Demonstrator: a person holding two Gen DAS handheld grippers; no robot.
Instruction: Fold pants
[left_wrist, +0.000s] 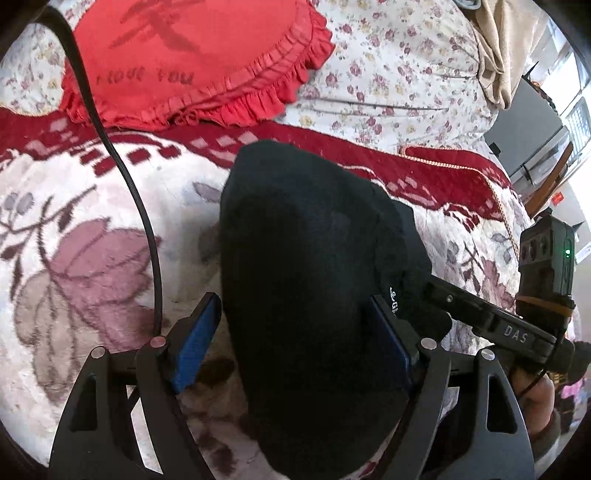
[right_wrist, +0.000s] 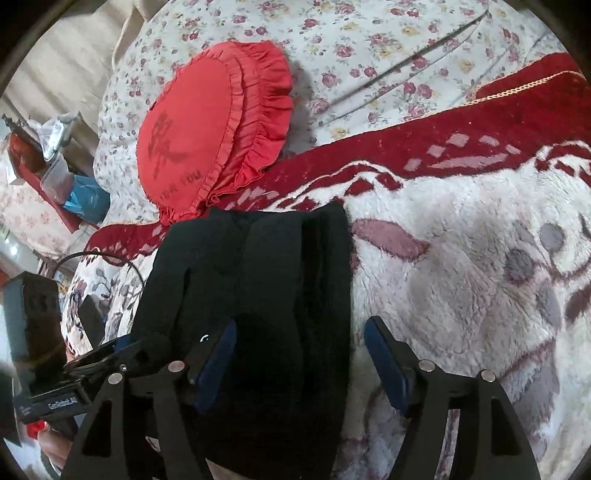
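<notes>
Black pants (right_wrist: 258, 280) folded up on the blanket (right_wrist: 461, 258).
Left gripper (left_wrist: 295, 332) spread wide around them; right gripper (right_wrist: 299, 354) spread wide, gripping nothing.

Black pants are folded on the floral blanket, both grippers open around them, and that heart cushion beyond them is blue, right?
Not quite: the heart cushion is red, not blue, as the right wrist view shows. The rest holds: the black pants lie folded on the floral blanket, with the left gripper and right gripper open around them.
</notes>
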